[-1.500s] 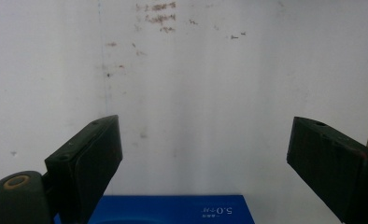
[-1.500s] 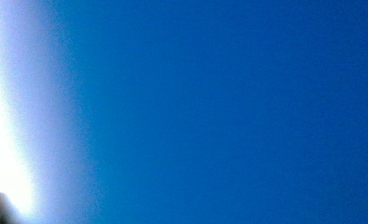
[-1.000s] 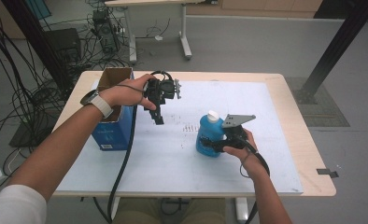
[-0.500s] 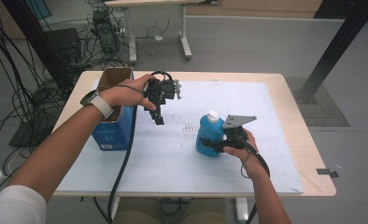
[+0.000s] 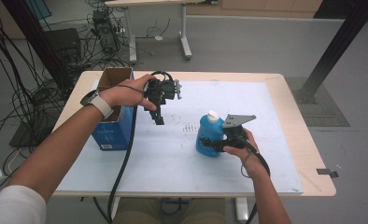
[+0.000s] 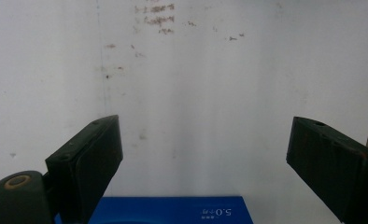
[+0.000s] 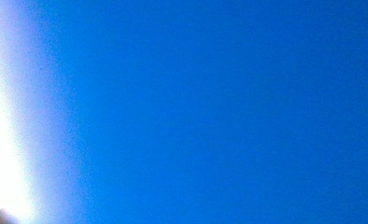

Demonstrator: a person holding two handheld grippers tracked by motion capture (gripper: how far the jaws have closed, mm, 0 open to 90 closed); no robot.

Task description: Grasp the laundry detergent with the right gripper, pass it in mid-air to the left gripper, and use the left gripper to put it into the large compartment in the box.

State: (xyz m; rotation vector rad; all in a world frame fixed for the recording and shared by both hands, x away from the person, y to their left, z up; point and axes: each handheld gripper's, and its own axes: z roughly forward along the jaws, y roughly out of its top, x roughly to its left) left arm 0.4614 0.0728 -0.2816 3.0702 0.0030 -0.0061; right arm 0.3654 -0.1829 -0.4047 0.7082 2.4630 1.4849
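Note:
A blue bottle [image 5: 209,136] with a white cap stands upright on the white mat, right of centre. My right gripper [image 5: 219,143] comes at it from the right. Its jaws have just been closing, and they now grip the bottle's lower body. The bottle's blue wall [image 7: 219,112] fills the right gripper view. My left gripper [image 5: 159,119] hangs above the mat at the left, pointing down, just right of a blue box [image 5: 108,134]. In the left gripper view the jaws of that gripper [image 6: 205,158] stand wide apart with only bare mat between them.
The blue box has an open cardboard top and stands at the table's left edge; its blue face [image 6: 173,211] shows below the left jaws. Small dark marks [image 5: 189,127] dot the white mat [image 5: 173,163]. Cables and desk legs lie on the floor beyond the table.

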